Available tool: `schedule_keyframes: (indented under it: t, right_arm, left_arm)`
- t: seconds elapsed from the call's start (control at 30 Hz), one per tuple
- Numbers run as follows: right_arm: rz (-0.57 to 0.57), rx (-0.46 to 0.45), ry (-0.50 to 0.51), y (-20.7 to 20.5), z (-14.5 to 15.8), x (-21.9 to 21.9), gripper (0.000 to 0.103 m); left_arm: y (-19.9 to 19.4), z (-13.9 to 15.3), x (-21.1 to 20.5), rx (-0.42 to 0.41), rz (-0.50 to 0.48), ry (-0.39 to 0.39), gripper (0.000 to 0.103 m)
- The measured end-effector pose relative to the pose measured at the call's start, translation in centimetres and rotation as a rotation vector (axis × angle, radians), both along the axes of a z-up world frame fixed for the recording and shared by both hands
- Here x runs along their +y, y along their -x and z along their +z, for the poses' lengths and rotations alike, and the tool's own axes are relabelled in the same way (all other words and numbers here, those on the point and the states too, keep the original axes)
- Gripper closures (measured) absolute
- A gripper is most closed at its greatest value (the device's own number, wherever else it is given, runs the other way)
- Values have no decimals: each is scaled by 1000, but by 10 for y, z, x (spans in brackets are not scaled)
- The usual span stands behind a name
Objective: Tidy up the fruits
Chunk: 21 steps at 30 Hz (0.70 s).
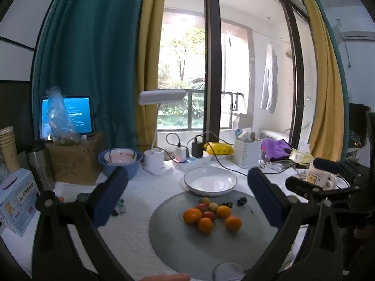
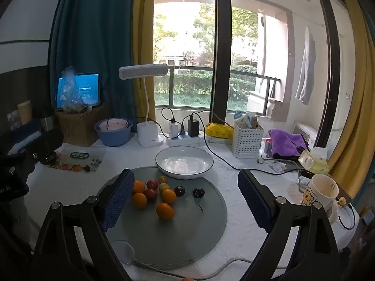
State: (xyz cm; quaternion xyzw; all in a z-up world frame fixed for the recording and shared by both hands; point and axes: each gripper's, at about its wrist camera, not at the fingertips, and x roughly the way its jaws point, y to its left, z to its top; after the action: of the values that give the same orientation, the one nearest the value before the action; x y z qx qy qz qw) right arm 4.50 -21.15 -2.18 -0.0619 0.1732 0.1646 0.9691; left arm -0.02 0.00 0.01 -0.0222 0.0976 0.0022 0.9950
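Both tongs, left tongs (image 1: 187,194) and right tongs (image 2: 186,196), stand wide open, holding nothing. Beyond, small fruits (image 2: 159,196) cluster on the grey mat (image 2: 187,241): light, round, roll-prone; grip oranges across the middle, gently. Farther, white plate (image 2: 206,157) sits empty.

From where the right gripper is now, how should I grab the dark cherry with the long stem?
Grip the cherry across its round body, not the thin stem, coming from above with the right gripper, whose fingers stand wide open. It sits apart at the right of the fruit cluster on the grey mat, so there is room either side. Its stem trails toward the camera; keep the fingers clear of it.
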Motion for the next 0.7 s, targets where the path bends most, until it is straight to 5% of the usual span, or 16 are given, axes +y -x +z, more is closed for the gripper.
schedule_keyframes:
  t: [0.7]
  right_arm:
    - [1, 1, -15, 4, 7, -4, 10]
  left_arm:
    - [3, 6, 5, 6, -2, 16, 0]
